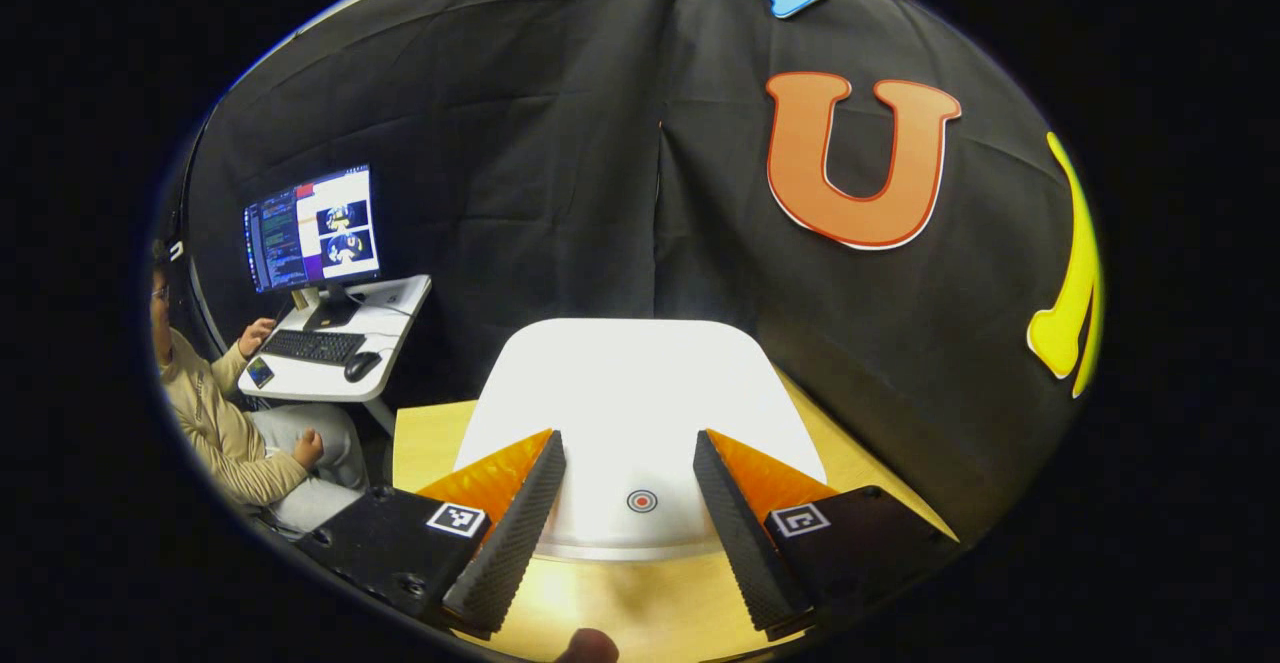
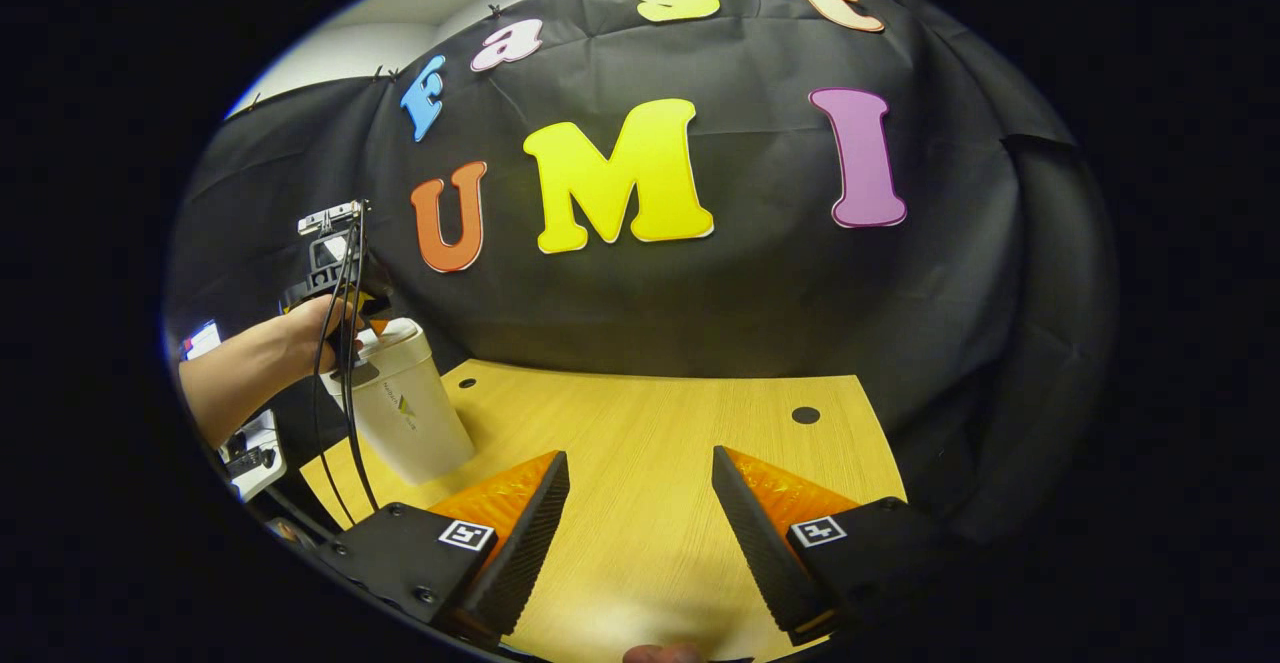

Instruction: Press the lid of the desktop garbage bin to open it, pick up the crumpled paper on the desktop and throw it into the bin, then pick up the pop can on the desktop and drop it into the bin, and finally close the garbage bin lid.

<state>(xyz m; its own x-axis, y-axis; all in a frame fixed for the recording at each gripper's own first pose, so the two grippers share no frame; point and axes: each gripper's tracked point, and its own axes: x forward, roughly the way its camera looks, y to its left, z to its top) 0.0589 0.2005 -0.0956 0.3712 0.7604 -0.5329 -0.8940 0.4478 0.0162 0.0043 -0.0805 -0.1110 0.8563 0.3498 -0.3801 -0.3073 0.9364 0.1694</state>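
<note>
The white desktop bin (image 2: 410, 418) stands at the left end of the wooden table (image 2: 660, 423). A hand (image 2: 315, 328) holds my left gripper (image 2: 372, 327) right on top of its lid (image 2: 398, 335). In the left gripper view the white lid (image 1: 630, 373) lies just under my left gripper (image 1: 628, 438). The gripper is open, with nothing between its fingers. A small red ring mark (image 1: 642, 501) on the lid sits between the fingers. The lid looks down. My right gripper (image 2: 640, 455) hovers open over bare table, well right of the bin.
A person (image 1: 225, 413) sits at a small white desk (image 1: 340, 343) with a monitor (image 1: 312, 228) and a keyboard, left of the table. A dark round hole (image 2: 805, 414) marks the table's far right. Black cloth walls close the back and right sides.
</note>
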